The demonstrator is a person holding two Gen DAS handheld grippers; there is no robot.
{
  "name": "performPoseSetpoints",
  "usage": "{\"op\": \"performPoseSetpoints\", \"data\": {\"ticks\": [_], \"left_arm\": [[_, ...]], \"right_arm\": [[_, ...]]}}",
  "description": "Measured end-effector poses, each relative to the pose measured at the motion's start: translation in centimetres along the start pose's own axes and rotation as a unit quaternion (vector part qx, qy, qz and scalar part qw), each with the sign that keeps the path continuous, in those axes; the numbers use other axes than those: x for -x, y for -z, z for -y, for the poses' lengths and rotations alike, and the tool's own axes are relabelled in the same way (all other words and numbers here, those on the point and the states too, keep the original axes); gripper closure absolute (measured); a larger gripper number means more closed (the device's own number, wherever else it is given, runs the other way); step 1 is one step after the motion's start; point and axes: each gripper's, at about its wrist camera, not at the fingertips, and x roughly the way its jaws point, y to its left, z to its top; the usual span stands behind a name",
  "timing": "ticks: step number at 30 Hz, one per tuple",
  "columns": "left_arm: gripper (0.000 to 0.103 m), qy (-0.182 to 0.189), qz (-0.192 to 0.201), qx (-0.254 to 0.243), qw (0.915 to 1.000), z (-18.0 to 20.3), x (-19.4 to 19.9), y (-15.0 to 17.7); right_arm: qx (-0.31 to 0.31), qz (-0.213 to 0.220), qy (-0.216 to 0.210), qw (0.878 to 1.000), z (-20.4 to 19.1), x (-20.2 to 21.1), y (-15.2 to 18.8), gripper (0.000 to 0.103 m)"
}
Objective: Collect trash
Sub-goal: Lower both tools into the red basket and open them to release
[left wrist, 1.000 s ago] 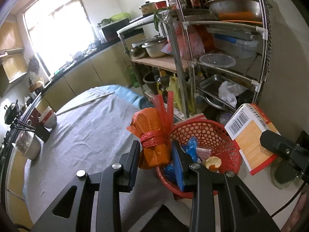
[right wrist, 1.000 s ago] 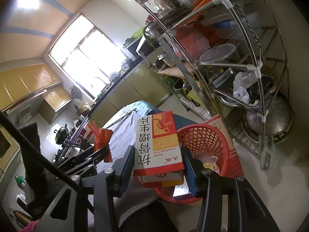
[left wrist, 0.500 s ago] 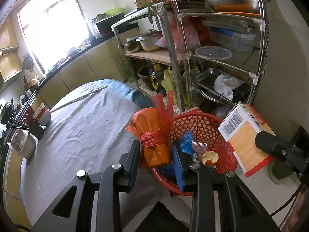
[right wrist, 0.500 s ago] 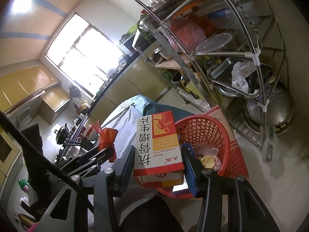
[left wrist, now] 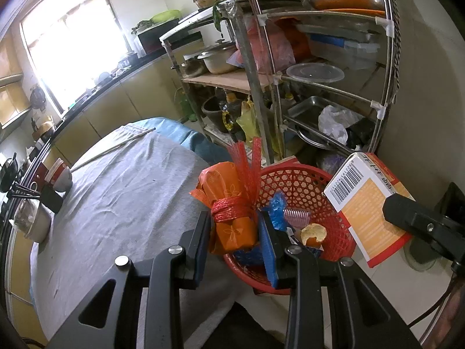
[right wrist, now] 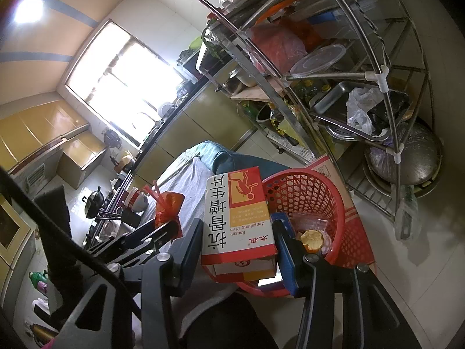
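Note:
My left gripper (left wrist: 235,241) is shut on an orange wrapper bundle (left wrist: 229,212) tied with red netting, held over the near rim of a red mesh basket (left wrist: 293,180) on the floor. The basket holds a blue wrapper, a pink comb and an orange peel (left wrist: 314,234). My right gripper (right wrist: 239,250) is shut on a red, white and orange medicine box (right wrist: 237,218), held above the basket (right wrist: 314,192). The box also shows at the right of the left wrist view (left wrist: 366,206). The bundle shows at the left of the right wrist view (right wrist: 168,206).
A table with a grey cloth (left wrist: 116,192) lies left of the basket, with cups (left wrist: 58,174) and a jar at its far left edge. A metal rack (left wrist: 290,87) full of pots, trays and bags stands behind the basket. Tiled floor (right wrist: 407,276) lies to the right.
Both grippers have drifted slightly closer over the basket with their loads still held. More of the basket's inside shows now.

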Motion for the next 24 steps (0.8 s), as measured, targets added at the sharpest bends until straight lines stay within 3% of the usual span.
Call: {"op": "performPoseSetpoints", "data": {"ticks": [24], "left_arm": [[0.068, 0.001, -0.011, -0.015, 0.9998, 0.6, -1.2, 0.0]], "right_arm": [[-0.016, -0.009, 0.001, 1.000, 1.0, -0.5, 0.3, 0.052]]}}
